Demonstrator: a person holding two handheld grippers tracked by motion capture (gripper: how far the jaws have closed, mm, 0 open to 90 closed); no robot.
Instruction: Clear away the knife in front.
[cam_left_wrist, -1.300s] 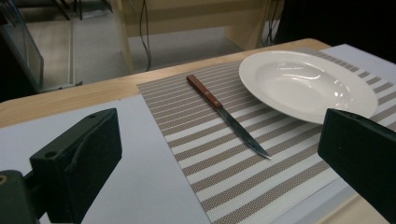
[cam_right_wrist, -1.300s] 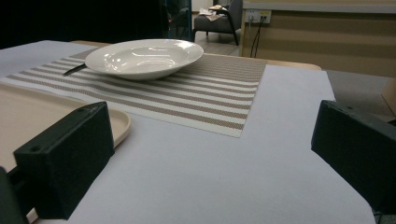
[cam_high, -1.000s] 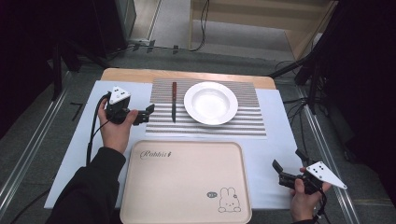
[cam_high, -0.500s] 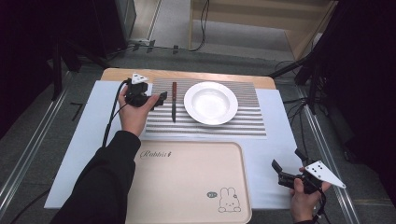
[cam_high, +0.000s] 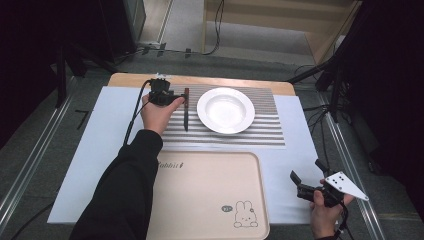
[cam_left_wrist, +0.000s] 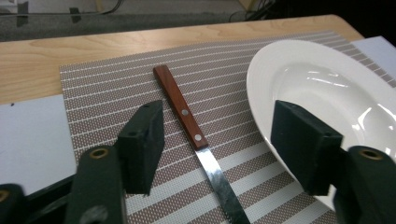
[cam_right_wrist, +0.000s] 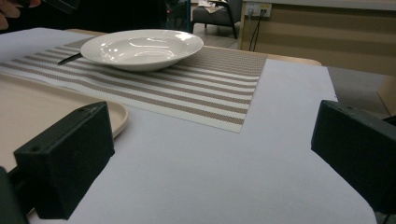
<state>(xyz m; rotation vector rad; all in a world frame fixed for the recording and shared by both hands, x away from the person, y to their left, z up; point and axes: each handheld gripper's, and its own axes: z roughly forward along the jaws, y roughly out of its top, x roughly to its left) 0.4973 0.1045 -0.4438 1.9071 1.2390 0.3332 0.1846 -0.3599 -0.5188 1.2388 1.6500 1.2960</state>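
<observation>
1. The left gripper (cam_high: 176, 100), black and held in the person's left hand (cam_high: 156, 114), sits over the far left part of the brown-and-white striped woven placemat (cam_high: 265, 131). Its jaws are partly apart and have just been closing; in the left gripper view neither pad (cam_left_wrist: 142, 140) presses on anything, so nothing is grasped.
2. The wooden-handled table knife with a steel blade (cam_left_wrist: 196, 140) lies flat on the placemat, between the two jaws in the left gripper view, with clear gaps to both pads. Its reddish handle with two rivets points away from the camera and its blade runs toward the lower edge of that view.
3. In the high view the knife (cam_high: 186, 111) lies just left of the round white deep plate (cam_high: 225, 111), close to it but apart.
4. The right gripper (cam_high: 309, 181), black with a grey three-cornered plate, hovers at the near right corner of the pale sheet covering the table (cam_high: 90, 150), well apart from the knife. Its jaws stand wide and released, with only the bare sheet between them.
5. The beige rectangular plastic tray (cam_high: 210, 200) lies nearest the person. It bears the printed word "Rabbit" near its far left corner and a small rabbit drawing near its near right corner; a small mark beside the rabbit is too small to read.
</observation>
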